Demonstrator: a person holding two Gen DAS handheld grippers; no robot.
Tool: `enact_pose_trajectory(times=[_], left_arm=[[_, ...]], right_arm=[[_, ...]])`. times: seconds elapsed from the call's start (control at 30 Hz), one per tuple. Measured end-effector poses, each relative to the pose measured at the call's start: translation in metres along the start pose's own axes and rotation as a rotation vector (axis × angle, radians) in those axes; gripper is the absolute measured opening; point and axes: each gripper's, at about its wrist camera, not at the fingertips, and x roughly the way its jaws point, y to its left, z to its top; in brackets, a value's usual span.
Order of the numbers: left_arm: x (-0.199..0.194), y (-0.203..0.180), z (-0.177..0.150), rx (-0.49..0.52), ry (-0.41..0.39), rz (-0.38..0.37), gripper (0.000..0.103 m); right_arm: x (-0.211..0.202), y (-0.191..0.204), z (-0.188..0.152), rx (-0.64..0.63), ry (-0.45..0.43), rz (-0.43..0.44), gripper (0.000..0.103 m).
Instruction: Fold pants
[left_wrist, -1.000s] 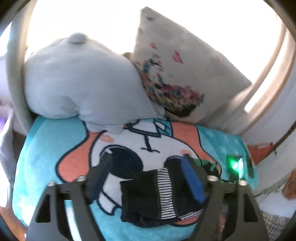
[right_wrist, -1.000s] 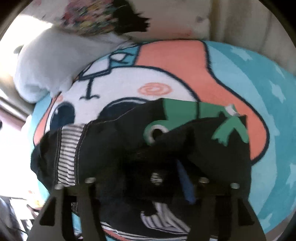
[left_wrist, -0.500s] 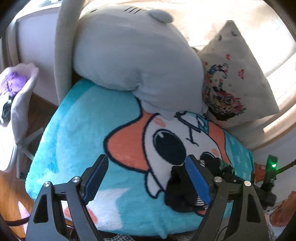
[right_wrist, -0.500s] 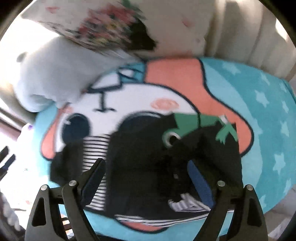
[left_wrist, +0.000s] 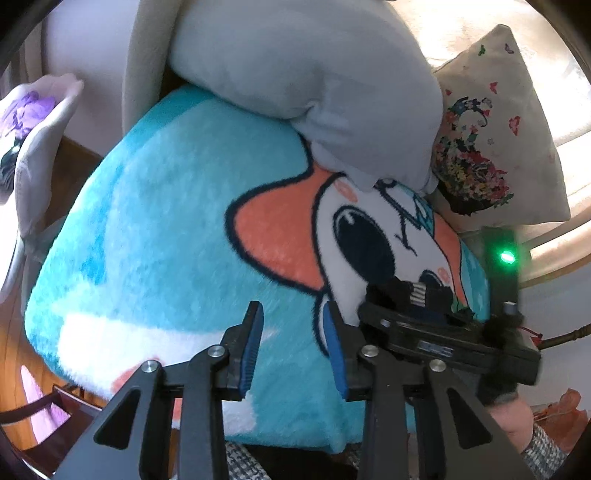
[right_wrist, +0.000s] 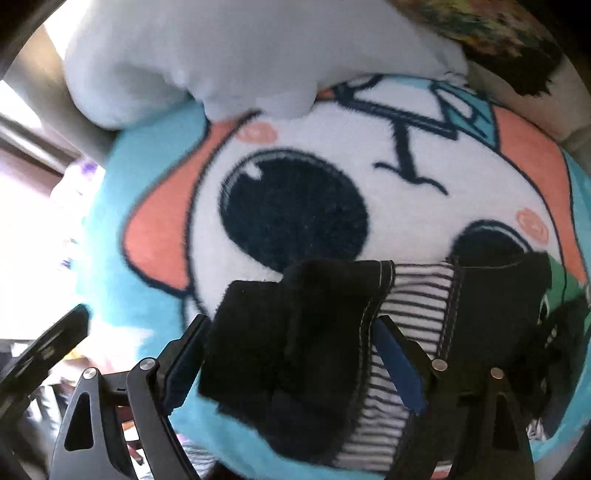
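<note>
The left tongs (left_wrist: 291, 343) sit at the bottom centre of the left wrist view, jaws narrowly apart with nothing between them, over the turquoise cartoon blanket (left_wrist: 159, 221). The dark pants (right_wrist: 332, 332), with a striped lining showing, lie bunched on the blanket in the lower half of the right wrist view. The right tongs (right_wrist: 291, 365) have their jaws wide apart, straddling a black fold of the pants. A grey plush pillow (left_wrist: 314, 74) and a floral cushion (left_wrist: 498, 129) fill the upper part of the left wrist view.

From my left wrist view the right gripper (left_wrist: 436, 332) hides most of the pants (left_wrist: 413, 293). Right view: pants (right_wrist: 295, 354) lower edge blurred, floral pillow (right_wrist: 498, 33) cropped.
</note>
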Motion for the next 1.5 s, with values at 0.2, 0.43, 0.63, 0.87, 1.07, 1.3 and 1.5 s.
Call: enact_pose_trajectory(times=[0.2, 0.43, 0.63, 0.87, 1.07, 1.3, 1.5], left_arm=[[0.011, -0.005, -0.010, 0.020, 0.035, -0.026, 0.042], [0.054, -0.041, -0.037, 0.128, 0.133, -0.100, 0.044], [0.078, -0.082, -0.051, 0.244, 0.197, -0.145, 0.044], [0.078, -0.128, -0.054, 0.324, 0.224, -0.240, 0.020], [0.073, -0.192, -0.063, 0.429, 0.243, -0.321, 0.020], [0.097, -0.266, -0.085, 0.550, 0.299, -0.322, 0.020], [0.120, -0.295, -0.103, 0.592, 0.354, -0.297, 0.020]], right_arm=[[0.007, 0.017, -0.002, -0.089, -0.017, -0.126, 0.039], [-0.011, -0.008, -0.008, 0.021, -0.038, 0.021, 0.031], [-0.036, -0.032, -0.013, 0.096, -0.078, 0.140, 0.031], [-0.077, -0.070, -0.013, 0.153, -0.128, 0.225, 0.031], [-0.114, -0.114, -0.022, 0.220, -0.208, 0.282, 0.031], [-0.140, -0.192, -0.044, 0.330, -0.274, 0.314, 0.031], [-0.131, -0.248, -0.063, 0.428, -0.286, 0.329, 0.031]])
